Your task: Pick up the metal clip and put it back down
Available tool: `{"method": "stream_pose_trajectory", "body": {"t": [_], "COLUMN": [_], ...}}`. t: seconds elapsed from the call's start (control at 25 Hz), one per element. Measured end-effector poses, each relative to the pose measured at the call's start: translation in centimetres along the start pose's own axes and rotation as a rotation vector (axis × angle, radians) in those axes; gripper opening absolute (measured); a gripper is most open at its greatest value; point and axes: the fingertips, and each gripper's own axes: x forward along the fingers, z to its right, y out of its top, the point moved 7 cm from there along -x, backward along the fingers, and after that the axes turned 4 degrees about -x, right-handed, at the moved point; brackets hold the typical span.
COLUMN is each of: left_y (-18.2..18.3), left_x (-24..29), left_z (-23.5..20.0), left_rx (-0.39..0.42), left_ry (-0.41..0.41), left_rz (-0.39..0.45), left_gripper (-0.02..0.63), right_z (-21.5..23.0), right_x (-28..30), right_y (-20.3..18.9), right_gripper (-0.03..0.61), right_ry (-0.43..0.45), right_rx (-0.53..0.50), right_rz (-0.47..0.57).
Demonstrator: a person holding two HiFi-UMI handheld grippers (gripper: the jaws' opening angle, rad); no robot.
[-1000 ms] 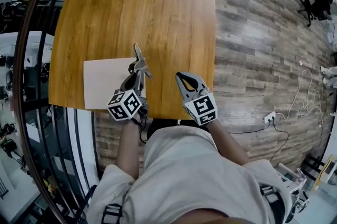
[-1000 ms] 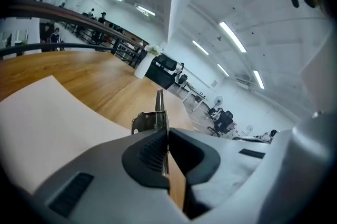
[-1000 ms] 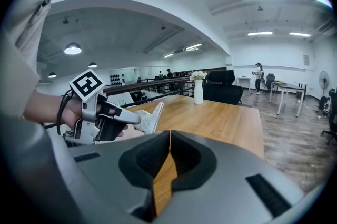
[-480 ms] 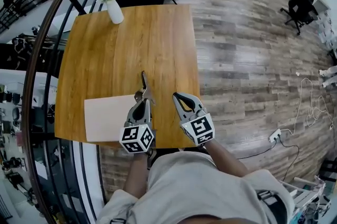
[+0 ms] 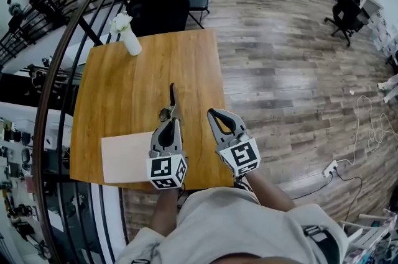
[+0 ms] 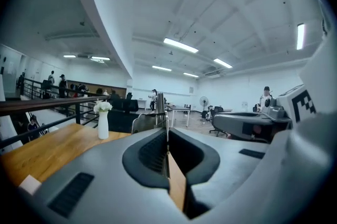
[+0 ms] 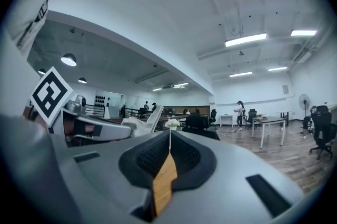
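In the head view the metal clip sticks out forward from my left gripper, which is shut on it and held up above the wooden table. The left gripper view shows the pads pressed together at my left gripper, with the clip standing thin and upright beyond the tips. My right gripper hovers beside it to the right, shut and empty. In the right gripper view its jaws meet with nothing between them, and the clip shows at left.
A sheet of pale paper lies on the table's near left corner. A white vase with flowers stands at the far left corner. Dark chairs stand behind the table, a railing runs along the left, and wood floor lies to the right.
Both grippers have risen off the table, the left one carrying the clip. The left gripper has rolled, so the clip now points straight ahead instead of leaning. The head camera has tilted up.
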Motion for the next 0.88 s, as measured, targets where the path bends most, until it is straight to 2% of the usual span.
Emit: {"method": "stream_pose_trajectory", "body": {"t": [0.2, 0.56, 0.88], "left_y": [1.8, 1.9, -1.9], "left_x": [0.7, 0.3, -0.6], "left_z": [2.8, 6.6, 8.8], "left_rx": [0.081, 0.079, 0.012], "left_ry": [-0.014, -0.021, -0.029], "left_rz": [0.045, 0.02, -0.064], "left_gripper": [0.026, 0.026, 0.026], "right_z": [2.6, 5.0, 4.9], "right_x": [-1.8, -5.2, -7.3], "right_y": [0.7, 1.0, -2.4], "right_gripper": [0.026, 0.026, 0.026], "right_ry": [-0.045, -0.055, -0.022], "right_rx": [0.004, 0.026, 0.05], "right_rz": [0.05, 0.05, -0.016]}}
